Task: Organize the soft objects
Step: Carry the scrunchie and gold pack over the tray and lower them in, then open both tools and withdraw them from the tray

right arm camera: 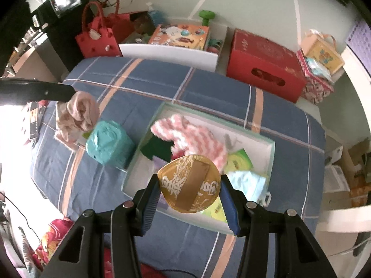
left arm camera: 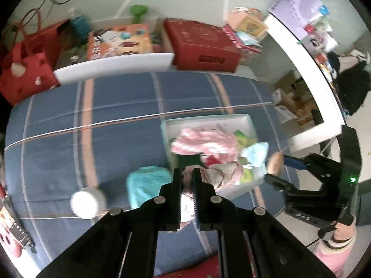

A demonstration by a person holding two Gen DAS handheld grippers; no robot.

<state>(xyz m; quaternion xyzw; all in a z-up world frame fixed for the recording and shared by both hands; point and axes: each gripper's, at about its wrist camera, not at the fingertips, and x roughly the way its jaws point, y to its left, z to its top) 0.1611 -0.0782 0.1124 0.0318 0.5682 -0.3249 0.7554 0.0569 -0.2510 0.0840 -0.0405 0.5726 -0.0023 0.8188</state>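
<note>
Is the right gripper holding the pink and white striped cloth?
No, the right gripper is shut on a gold pouch, while the pink and white striped cloth lies in the white box.

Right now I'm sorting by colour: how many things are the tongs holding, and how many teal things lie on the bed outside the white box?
Pink cloth, held by left tongs: 1
Gold pouch, held by right tongs: 1
Teal bag on the bed: 1
Total: 3

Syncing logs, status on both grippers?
Left gripper shut on pink cloth. Right gripper shut on gold pouch, over white box. Nothing blocking.
</note>
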